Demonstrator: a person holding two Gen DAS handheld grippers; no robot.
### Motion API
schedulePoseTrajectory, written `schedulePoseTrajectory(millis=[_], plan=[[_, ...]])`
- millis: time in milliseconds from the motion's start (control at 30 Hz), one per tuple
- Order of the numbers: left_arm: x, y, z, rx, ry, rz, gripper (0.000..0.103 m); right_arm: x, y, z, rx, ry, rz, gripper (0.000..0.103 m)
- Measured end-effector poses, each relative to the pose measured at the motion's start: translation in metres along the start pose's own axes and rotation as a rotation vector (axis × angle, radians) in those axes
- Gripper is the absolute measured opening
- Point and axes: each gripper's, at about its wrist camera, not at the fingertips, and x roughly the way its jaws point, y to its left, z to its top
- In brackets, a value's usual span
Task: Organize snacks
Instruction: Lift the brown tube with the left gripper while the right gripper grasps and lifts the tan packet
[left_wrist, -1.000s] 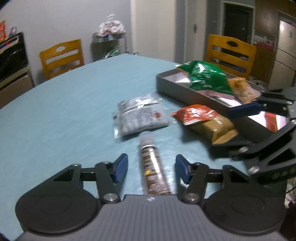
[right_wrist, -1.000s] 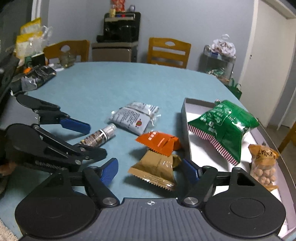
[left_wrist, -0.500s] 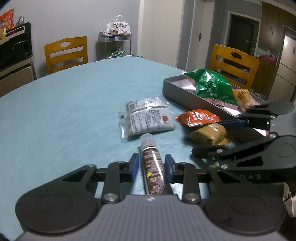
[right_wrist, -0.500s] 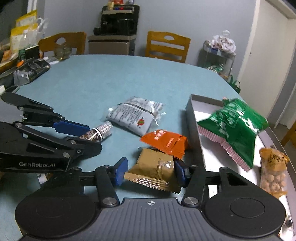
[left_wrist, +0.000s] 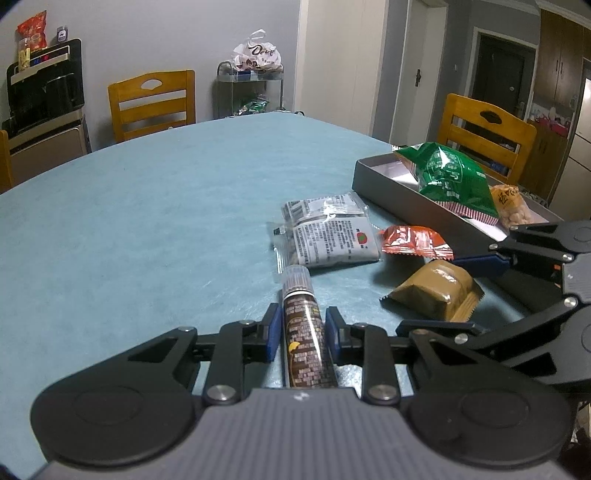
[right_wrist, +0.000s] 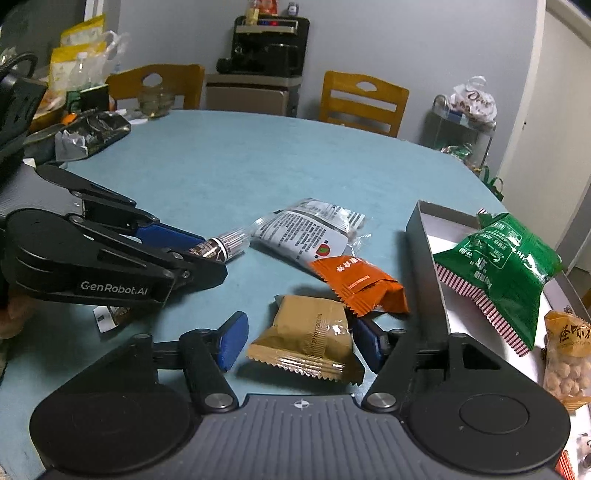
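The jaws of the left gripper (left_wrist: 301, 332) have just been closing and are now clamped on the brown tube (left_wrist: 303, 332), which lies on the teal surface (left_wrist: 155, 221). The jaws of the right gripper (right_wrist: 295, 341) have just been opening slightly and stand half open around the tan packet (right_wrist: 310, 338); its right pad seems to touch it, the left stands apart. Beyond are seen the orange packet (right_wrist: 360, 284) and the grey pouch (right_wrist: 303, 230), both loose. In the tray (right_wrist: 424, 254) the green bag (right_wrist: 506, 269) and a peanut bag (right_wrist: 569, 350) are already placed; four snacks are judged left.
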Motion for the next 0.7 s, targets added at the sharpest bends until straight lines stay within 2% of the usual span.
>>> schedulePoseTrajectory(millis=[233, 367, 500, 700], plan=[[0.0003, -0.002, -0.0004, 0.004, -0.002, 0.005, 0.025, 0.0015, 0.001, -0.0015, 0.006, -0.004, -0.003, 0.063], [0.0003, -0.0019, -0.0006, 0.002, -0.002, 0.004, 0.025, 0.0005, 0.0015, -0.0032, -0.004, -0.014, 0.0, 0.056], [0.0004, -0.0012, -0.0007, -0.004, -0.003, -0.002, 0.025, -0.0012, 0.0027, -0.004, -0.015, -0.019, -0.002, 0.053], [-0.0004, 0.0007, -0.001, -0.008, -0.004, -0.003, 0.023, -0.008, 0.0011, -0.0068, -0.007, -0.022, 0.034, 0.052]])
